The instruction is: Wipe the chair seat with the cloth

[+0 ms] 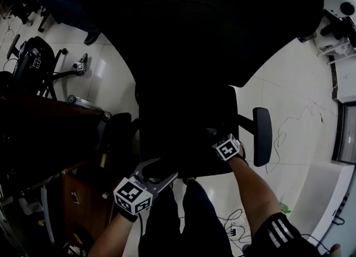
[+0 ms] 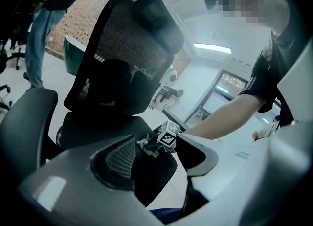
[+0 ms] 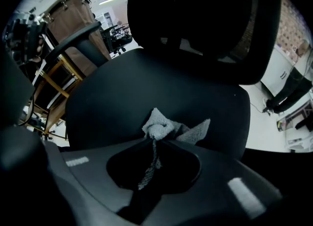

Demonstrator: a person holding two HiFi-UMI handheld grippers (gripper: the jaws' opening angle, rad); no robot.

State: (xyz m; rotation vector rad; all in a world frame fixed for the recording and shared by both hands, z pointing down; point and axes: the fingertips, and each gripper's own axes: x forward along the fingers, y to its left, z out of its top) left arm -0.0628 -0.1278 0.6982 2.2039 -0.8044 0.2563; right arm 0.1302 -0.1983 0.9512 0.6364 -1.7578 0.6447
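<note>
A black office chair fills the head view, its seat (image 1: 183,131) below the big mesh backrest (image 1: 200,22). My right gripper (image 1: 218,141) rests on the seat's front right part, shut on a crumpled grey cloth (image 3: 164,127) that lies on the seat (image 3: 146,85). In its own view the right gripper (image 3: 154,141) pinches the cloth with a strand hanging down between the jaws. My left gripper (image 1: 158,171) hovers at the seat's front edge, open and holding nothing. From the left gripper (image 2: 156,164) I see the cloth (image 2: 146,146) and the seat (image 2: 98,127).
Armrests flank the seat, one on the right (image 1: 262,136) and one on the left (image 1: 119,133). A wooden cabinet (image 1: 78,194) stands at lower left, another chair (image 1: 33,55) further back. Cables (image 1: 233,231) lie on the white floor. A person (image 2: 44,24) stands behind the chair.
</note>
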